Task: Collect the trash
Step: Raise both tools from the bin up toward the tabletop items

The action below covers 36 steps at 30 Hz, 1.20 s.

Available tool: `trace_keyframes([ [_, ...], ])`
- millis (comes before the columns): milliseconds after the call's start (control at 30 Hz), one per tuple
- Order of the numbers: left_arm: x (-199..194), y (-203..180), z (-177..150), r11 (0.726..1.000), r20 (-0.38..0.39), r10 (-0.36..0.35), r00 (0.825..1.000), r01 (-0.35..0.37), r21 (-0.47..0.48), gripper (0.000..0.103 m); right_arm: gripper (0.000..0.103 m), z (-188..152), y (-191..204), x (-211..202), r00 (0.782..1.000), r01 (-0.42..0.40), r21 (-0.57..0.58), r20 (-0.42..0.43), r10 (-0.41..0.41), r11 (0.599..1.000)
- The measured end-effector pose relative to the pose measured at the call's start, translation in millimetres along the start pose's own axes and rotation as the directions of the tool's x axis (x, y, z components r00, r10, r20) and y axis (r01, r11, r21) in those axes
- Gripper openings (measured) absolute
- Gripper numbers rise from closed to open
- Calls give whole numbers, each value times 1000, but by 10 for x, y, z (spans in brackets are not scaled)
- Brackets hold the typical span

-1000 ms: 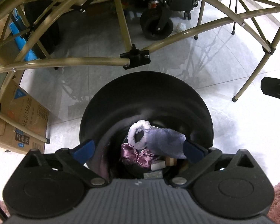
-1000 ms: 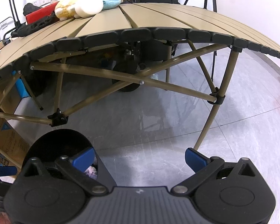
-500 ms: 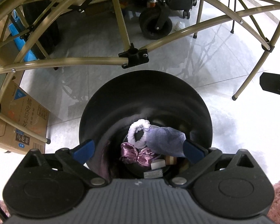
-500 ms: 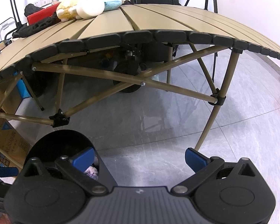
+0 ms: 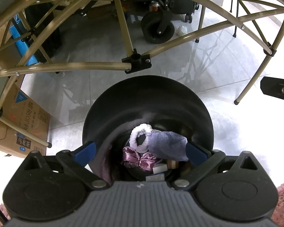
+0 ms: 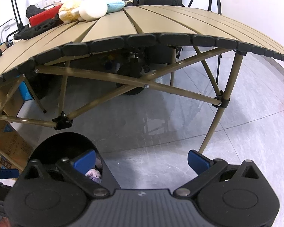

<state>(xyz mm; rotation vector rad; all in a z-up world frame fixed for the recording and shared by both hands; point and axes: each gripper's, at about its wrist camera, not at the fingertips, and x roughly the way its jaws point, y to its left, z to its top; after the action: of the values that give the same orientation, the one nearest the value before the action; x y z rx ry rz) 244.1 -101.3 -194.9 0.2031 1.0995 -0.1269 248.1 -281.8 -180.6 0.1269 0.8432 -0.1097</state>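
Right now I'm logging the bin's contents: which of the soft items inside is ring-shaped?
The fluffy white looped scrunchie, lying at the top of the round black bin. The sheer lavender fabric pouch is flat, and the shiny mauve satin bow is knotted.

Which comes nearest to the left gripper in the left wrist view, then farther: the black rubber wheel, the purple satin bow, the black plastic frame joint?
1. Purple satin bow, inside the black bin, between the left gripper fingers.
2. Black plastic frame joint, beyond the bin's far rim.
3. Black rubber wheel, under the table, farthest back.
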Motion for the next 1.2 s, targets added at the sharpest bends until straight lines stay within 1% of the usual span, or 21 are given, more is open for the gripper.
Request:
trace_keyframes([
  [233, -120, 36, -9, 1000, 29, -11, 1000, 11, -1, 103, 103, 0, 9, -92, 999, -26, 4, 22, 26, 1000],
  [333, -207, 49, -26, 1000, 51, -15, 999, 15, 0, 103, 103, -9, 2, -151, 998, -49, 15, 34, 49, 999],
  [500, -420, 103, -83, 1000, 117, -13, 993, 12, 3, 103, 103, -24, 0, -281, 995, -80, 26, 70, 78, 996],
  [633, -618, 173, -134, 1000, 176, -17, 984, 18, -1, 103, 103, -33, -23, -387, 989, -116, 47, 95, 111, 992],
  [767, -817, 231, -168, 1000, 241, -11, 971, 14, -9, 103, 103, -38, -17, -521, 982, -147, 48, 127, 140, 988],
  [900, -1014, 283, -187, 1000, 306, -9, 952, 15, -19, 103, 103, -20, -17, -688, 971, -174, 46, 176, 164, 984],
  [1067, -1276, 351, -192, 999, 381, -9, 925, 22, -29, 103, 103, 40, -24, -931, 949, -197, 31, 256, 182, 980],
  [1200, -1450, 393, -170, 999, 442, 2, 897, 19, -44, 103, 103, 94, -8, -1089, 932, -201, 7, 309, 189, 980],
])
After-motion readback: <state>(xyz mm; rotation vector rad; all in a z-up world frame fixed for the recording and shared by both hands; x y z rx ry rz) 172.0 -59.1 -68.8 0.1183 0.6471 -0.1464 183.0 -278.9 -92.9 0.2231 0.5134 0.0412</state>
